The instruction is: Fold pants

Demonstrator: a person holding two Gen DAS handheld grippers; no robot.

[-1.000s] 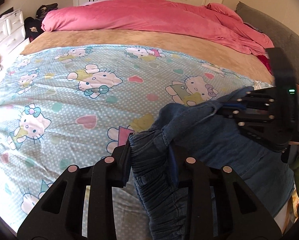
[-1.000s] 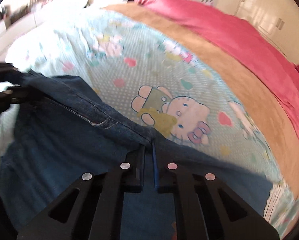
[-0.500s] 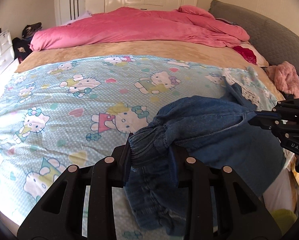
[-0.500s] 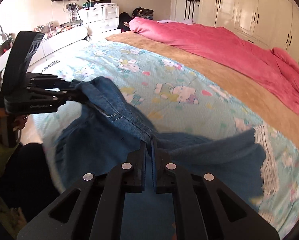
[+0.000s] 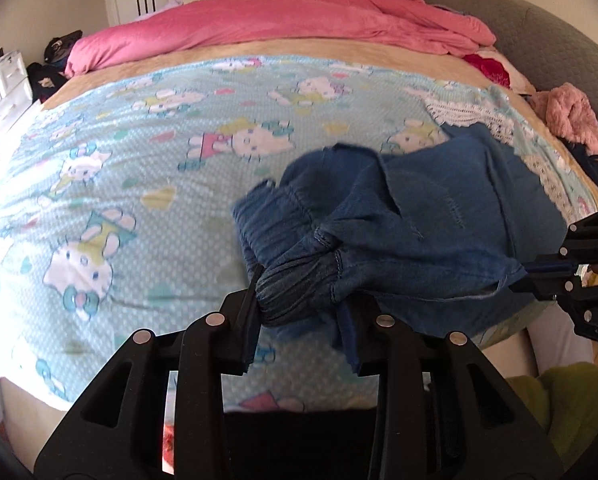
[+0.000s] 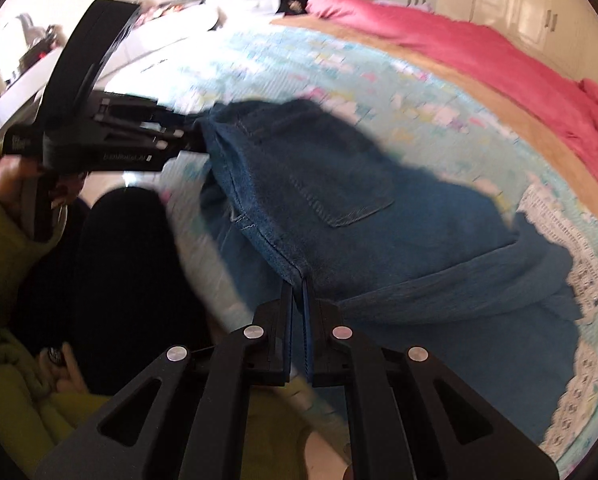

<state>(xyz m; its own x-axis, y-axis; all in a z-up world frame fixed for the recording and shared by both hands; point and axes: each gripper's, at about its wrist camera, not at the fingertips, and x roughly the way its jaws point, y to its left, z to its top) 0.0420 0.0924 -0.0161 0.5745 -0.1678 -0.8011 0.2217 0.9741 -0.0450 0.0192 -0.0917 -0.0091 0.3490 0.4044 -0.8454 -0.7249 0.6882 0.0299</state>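
Left wrist view: the left tool (image 5: pixel 299 312), its jaws just eased wider, clamps the jeans' (image 5: pixel 439 216) gathered waistband while the right tool (image 6: pixel 299 300) pinches a seam, the denim stretched sideways along the bed's (image 5: pixel 99 152) near edge, open quilt beyond.

The pants (image 5: pixel 439 216) are matt blue denim with stitched seams. Beneath them lies a printed cotton bedsheet (image 5: pixel 139 168); beyond the pants, a fuzzy pink duvet (image 5: pixel 283 20). Each hand-held gripper (image 5: pixel 299 312) is matt black plastic with metal pins.
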